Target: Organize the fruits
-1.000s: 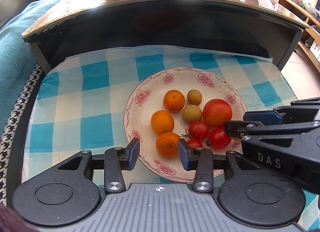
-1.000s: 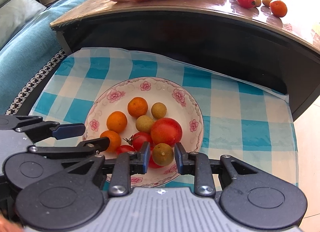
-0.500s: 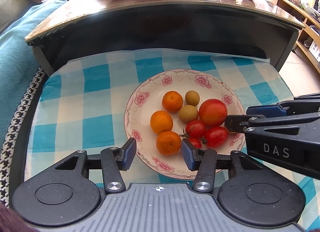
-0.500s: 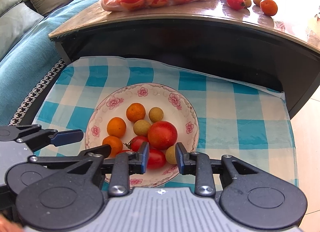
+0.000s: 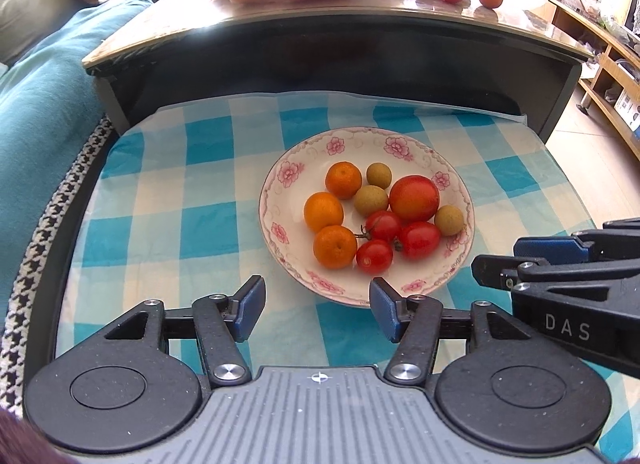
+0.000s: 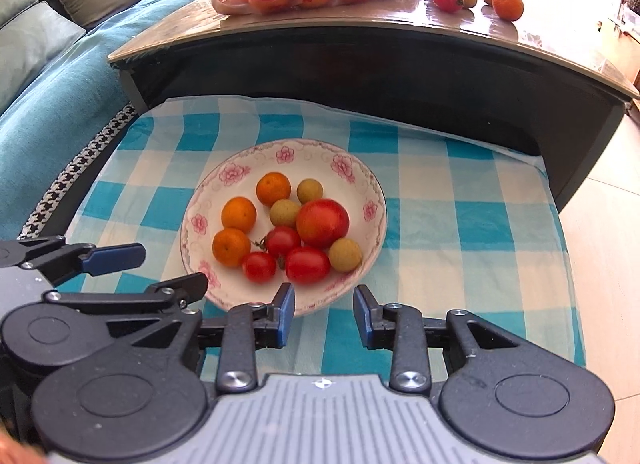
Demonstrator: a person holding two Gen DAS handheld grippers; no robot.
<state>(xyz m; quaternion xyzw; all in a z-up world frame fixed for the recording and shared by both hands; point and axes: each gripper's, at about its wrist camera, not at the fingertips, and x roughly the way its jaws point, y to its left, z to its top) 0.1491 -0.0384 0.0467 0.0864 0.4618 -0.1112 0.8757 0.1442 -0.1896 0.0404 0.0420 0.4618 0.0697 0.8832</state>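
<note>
Both the right gripper [image 6: 324, 314] and left gripper [image 5: 317, 310] hang wide and empty, just short of the plate [image 6: 236, 172]. Remaining fruit [image 6: 508, 5] sits far ahead on the counter [image 6: 400, 20]; approach it level, closing gently.

Floral-rimmed plate [image 5: 280, 200] holding three mandarins [image 5: 323, 211] at 9 o'clock, big red tomato [image 5: 414, 198] at 2, three cherry tomatoes [image 5: 419, 239] at 5, three longans [image 5: 371, 200]: two near centre/12, one [image 5: 449, 220] touching rim at 4.
</note>
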